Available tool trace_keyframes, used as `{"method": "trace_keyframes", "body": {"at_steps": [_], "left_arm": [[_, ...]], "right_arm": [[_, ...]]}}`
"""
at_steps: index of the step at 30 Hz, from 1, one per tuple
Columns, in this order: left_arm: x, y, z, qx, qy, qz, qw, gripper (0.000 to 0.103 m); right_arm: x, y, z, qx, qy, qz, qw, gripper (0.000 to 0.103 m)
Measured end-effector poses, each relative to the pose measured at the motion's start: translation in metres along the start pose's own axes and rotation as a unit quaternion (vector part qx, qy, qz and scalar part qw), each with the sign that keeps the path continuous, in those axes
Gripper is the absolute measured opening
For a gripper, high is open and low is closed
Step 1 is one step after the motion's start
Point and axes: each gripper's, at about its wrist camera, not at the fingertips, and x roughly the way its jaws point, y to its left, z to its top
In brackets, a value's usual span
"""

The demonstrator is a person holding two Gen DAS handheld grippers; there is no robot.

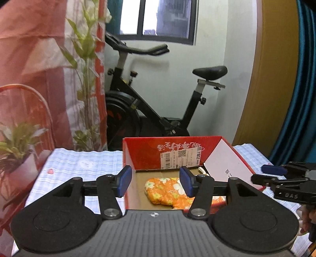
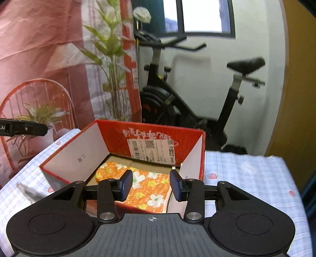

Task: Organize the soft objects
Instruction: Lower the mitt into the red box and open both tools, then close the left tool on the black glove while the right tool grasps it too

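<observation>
both hand-held grippers, left and right, gape part-open and empty; the floral cloth just ahead looks light and floppy; pinch a folded edge.

Home room: exercise bike parked at 12 o'clock under window; potted plants and curtain seen at 10 o'clock.

Your left wrist camera looks forward and slightly down over its own fingers into the red box from close range — the right wrist camera does likewise from the box's other side. Both views share the box, the exercise bike and window behind.
</observation>
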Motion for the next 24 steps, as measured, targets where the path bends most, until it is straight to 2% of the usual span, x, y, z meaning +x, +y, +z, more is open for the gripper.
{"method": "trace_keyframes", "body": {"at_steps": [4,8,12,20,24], "left_arm": [[-0.025,0.003,-0.018,-0.015,-0.016,0.013,0.9997,0.058],[-0.043,-0.006,-0.040,0.000,-0.022,0.042,0.9989,0.058],[-0.052,-0.014,-0.064,-0.003,-0.013,0.037,0.9992,0.058],[-0.051,-0.034,-0.108,0.000,0.031,0.009,0.9995,0.058],[-0.044,-0.033,-0.133,-0.025,0.070,-0.029,0.9968,0.056]], "right_arm": [[-0.029,0.004,-0.013,-0.003,-0.032,-0.009,0.999,0.046],[-0.057,0.005,-0.030,0.009,-0.058,-0.015,0.998,0.047],[-0.077,0.007,-0.051,0.015,-0.072,-0.016,0.997,0.049],[-0.090,0.019,-0.101,0.041,-0.038,-0.008,0.998,0.049],[-0.092,0.026,-0.128,0.046,0.004,0.000,0.999,0.049]]}}
